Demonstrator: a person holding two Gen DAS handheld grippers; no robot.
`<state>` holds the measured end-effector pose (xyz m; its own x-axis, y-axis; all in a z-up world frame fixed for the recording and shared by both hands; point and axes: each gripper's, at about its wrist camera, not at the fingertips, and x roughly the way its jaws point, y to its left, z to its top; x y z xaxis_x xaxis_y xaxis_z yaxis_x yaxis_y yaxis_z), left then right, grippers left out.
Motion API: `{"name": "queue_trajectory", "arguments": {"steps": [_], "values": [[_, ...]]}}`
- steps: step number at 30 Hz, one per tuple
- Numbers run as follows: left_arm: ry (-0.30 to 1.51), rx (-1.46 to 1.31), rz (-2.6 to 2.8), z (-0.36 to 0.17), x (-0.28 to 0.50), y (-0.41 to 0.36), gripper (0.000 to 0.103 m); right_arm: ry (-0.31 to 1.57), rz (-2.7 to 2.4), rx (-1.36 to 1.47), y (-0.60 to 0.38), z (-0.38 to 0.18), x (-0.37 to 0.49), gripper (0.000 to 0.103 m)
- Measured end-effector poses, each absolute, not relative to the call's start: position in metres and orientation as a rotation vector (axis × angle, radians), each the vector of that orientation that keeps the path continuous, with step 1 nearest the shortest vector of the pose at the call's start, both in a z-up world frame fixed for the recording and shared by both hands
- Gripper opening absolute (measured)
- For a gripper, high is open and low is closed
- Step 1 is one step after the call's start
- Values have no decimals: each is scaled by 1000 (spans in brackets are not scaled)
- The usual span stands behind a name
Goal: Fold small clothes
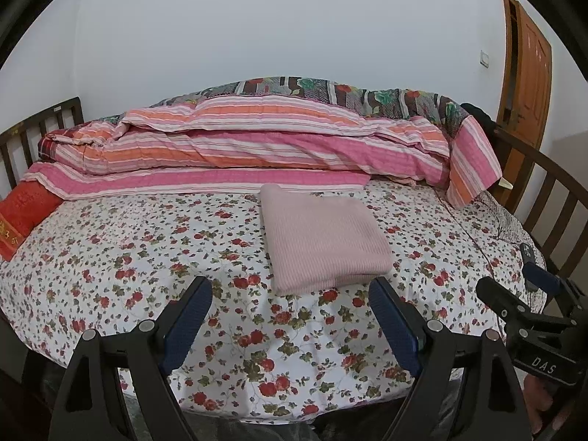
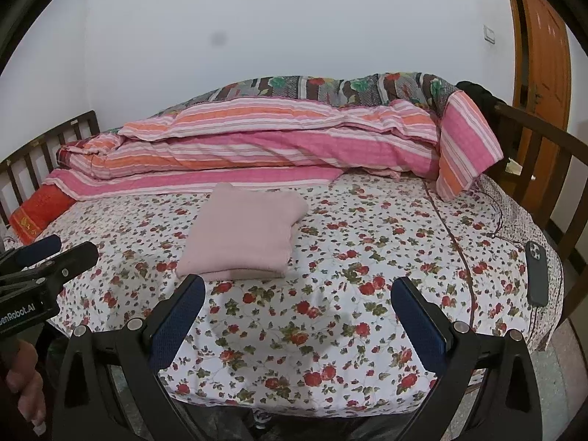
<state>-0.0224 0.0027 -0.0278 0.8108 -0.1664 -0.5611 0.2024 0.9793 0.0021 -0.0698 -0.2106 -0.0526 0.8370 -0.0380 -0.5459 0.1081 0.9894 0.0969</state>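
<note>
A pale pink knitted garment (image 1: 323, 242) lies folded into a neat rectangle on the flowered bed sheet (image 1: 154, 250); the right wrist view shows the same garment (image 2: 242, 237) left of centre. My left gripper (image 1: 290, 286) hovers just short of the garment's near edge, open, with only sheet between its blue pads. My right gripper (image 2: 297, 286) also stands open over bare sheet, to the right of the garment's near corner. Each view catches the other gripper at its side: the right one (image 1: 514, 286) and the left one (image 2: 55, 253).
A rolled pink and orange striped quilt (image 1: 257, 147) fills the back of the bed, with a red cushion (image 1: 22, 217) at the left. A dark phone (image 2: 536, 275) on a cable lies near the bed's right edge. Wooden rails (image 2: 544, 154) bound both ends; a door (image 2: 544, 47) stands far right.
</note>
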Motion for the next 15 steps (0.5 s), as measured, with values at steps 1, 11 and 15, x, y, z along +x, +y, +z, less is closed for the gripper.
{"name": "queue_trajectory", "arguments": {"steps": [1,11,15], "values": [[593,60,-196,-28,-24,2,87,576,-75,127,-210,-53,-70,100],[581,56,-184,-25,-27,4,87,573,-73,129,-208,-51,-69,100],[579,17,-190,-22,-27,11,88,576,-67,126,-209,-50,-69,100]]}}
